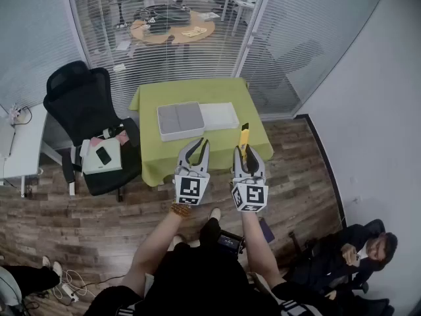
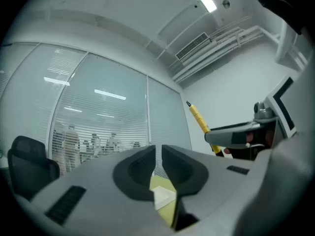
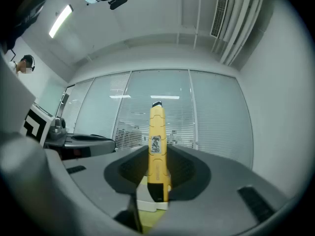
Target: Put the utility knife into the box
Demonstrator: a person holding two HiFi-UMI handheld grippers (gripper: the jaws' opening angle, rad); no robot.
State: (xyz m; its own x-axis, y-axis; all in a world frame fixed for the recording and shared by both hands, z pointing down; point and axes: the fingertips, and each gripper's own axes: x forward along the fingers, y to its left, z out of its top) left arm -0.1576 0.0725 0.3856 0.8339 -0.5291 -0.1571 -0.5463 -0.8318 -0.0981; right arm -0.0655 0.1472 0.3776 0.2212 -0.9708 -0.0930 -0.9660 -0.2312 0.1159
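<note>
Yellow utility knife (image 3: 156,141) sits pinched between the jaws of my right tool (image 1: 245,149), its tip poking out past them, in the air near the green bench (image 1: 197,91). My left tool (image 2: 157,151) is pressed together, empty. Only the head view shows me the open box (image 1: 181,119) on the bench.

Grey left tool (image 1: 195,145) and right tool (image 1: 247,151), black pads (image 2: 133,173), black-and-white marker cubes (image 1: 191,188); black clothing (image 1: 197,278) with white stripes.
</note>
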